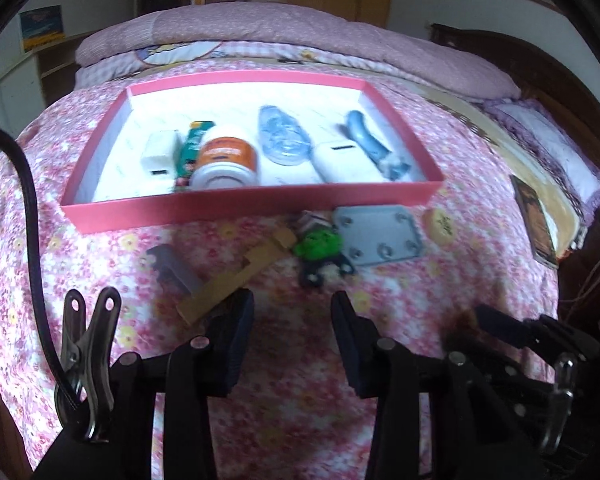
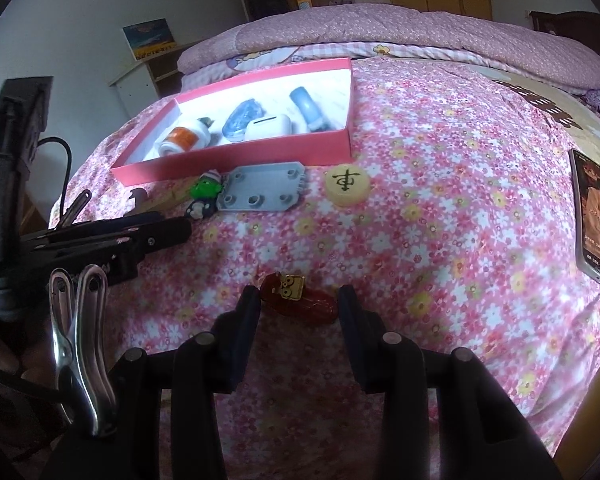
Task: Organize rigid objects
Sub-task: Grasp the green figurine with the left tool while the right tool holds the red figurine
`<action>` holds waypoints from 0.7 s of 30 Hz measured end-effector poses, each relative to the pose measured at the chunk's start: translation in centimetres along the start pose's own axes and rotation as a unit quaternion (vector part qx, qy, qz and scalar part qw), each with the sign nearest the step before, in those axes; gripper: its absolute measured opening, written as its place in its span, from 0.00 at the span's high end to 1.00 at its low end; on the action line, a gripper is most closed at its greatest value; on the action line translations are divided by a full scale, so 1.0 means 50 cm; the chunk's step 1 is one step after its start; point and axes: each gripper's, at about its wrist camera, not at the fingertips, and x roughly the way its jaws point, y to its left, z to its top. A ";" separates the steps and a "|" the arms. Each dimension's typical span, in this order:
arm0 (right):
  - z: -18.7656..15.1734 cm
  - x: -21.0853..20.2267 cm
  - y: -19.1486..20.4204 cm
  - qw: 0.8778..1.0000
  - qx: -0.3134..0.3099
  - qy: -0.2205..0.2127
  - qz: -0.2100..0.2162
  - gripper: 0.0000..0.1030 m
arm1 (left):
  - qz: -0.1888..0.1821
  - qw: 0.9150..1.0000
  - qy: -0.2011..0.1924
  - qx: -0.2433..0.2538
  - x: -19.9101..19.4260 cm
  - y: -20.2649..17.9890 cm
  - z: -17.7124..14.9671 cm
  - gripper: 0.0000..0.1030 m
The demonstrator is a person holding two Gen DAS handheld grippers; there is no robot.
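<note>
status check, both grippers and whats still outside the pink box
Left gripper open, empty, over floral sheet. Right gripper open, red toy between its fingers, not clamped. Grey plate, green figure, round token still outside pink box. Nothing blocking.

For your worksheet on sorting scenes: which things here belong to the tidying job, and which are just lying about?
Job:
pink box
orange-label bottle
grey plate
green figure
chess piece
red toy
wooden piece
grey comb-like part

Lying about:
book
folded quilt
</note>
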 end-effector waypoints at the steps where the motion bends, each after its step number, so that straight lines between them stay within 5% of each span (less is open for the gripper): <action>1: 0.000 0.000 0.000 1.000 0.000 -0.001 0.001 0.60 | 0.001 1.000 -0.002 -0.003 0.001 0.003 0.002 0.59; 21: -0.003 0.000 -0.005 1.000 0.007 -0.013 0.016 0.60 | -0.029 0.999 -0.013 0.004 0.048 -0.043 0.055 0.57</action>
